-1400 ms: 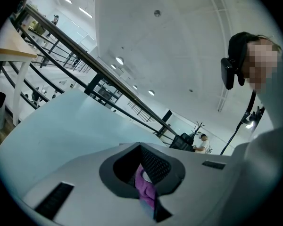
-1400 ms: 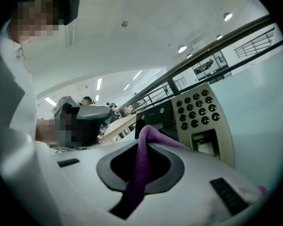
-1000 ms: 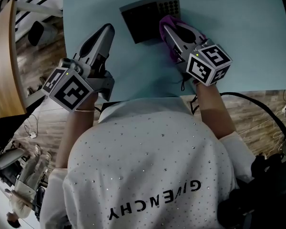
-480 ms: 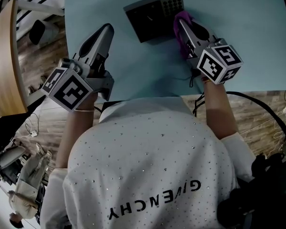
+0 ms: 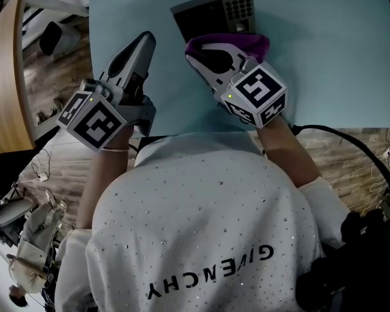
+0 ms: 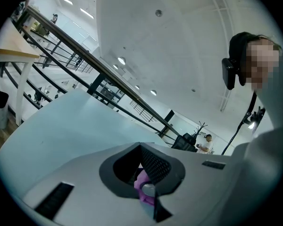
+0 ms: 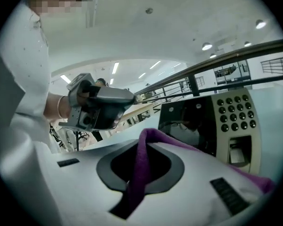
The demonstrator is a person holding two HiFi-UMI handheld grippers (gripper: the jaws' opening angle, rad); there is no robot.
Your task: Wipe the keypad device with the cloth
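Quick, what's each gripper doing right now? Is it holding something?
Left gripper: closed, holding nothing.
Right gripper: closed on the purple fabric cloth.

1. Left gripper (image 5: 143, 41): held out ahead of the body and pointed forward. Jaws are brought together, with nothing pinched between them. Its marker cube (image 5: 94, 119) is nearest the wrist.
2. Right gripper (image 5: 196, 52): angled forward and toward the left gripper. Jaws are closed on a fold of purple cloth (image 5: 240, 43). Its marker cube (image 5: 257, 95) is turned upward.
3. Left forearm (image 5: 104, 174): bare, extended forward from a white sleeve.
4. Right forearm (image 5: 285, 149): bare, extended forward and slanted inward.
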